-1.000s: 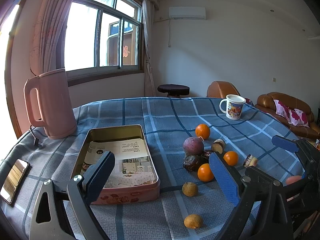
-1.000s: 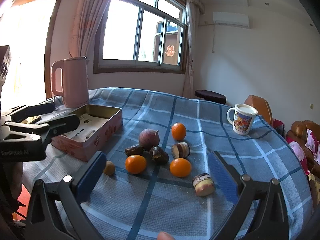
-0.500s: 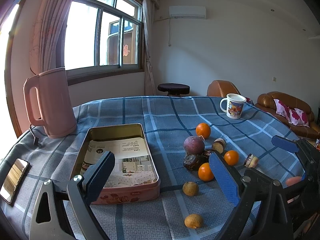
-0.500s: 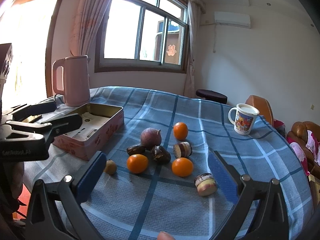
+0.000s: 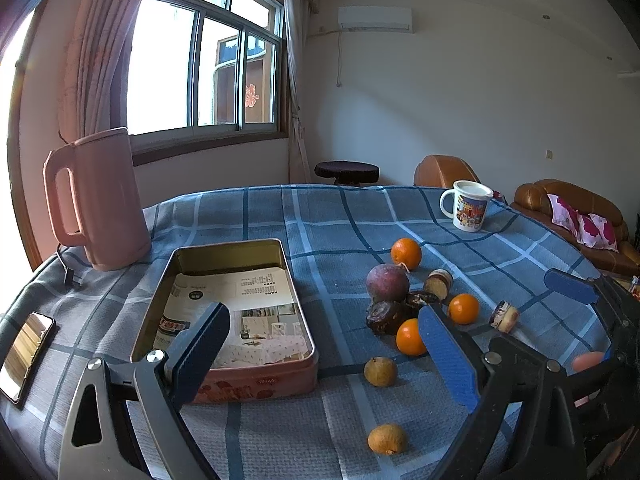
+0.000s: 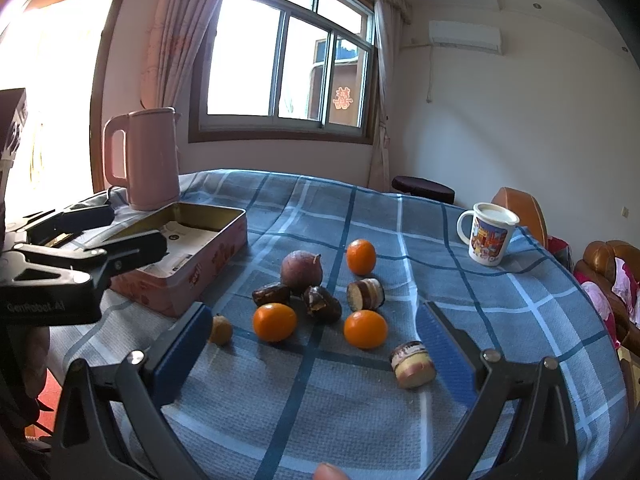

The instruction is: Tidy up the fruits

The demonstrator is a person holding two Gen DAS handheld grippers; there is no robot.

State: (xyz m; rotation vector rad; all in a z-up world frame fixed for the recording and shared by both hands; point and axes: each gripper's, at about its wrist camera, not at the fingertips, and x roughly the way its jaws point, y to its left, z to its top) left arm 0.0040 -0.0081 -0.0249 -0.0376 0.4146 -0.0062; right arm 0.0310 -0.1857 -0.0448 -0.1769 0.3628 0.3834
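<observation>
Oranges (image 6: 274, 322) on tablecloth between spread right tongs (image 6: 316, 344), untouched.

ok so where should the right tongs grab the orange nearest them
Take the nearest orange across its round middle, coming from above and the near side with the open right tongs. It sits alone on the tablecloth, with clear cloth on its left and right for the fingers. The wrapped snack roll lies apart on the right, so it probably won't be bumped.
</observation>
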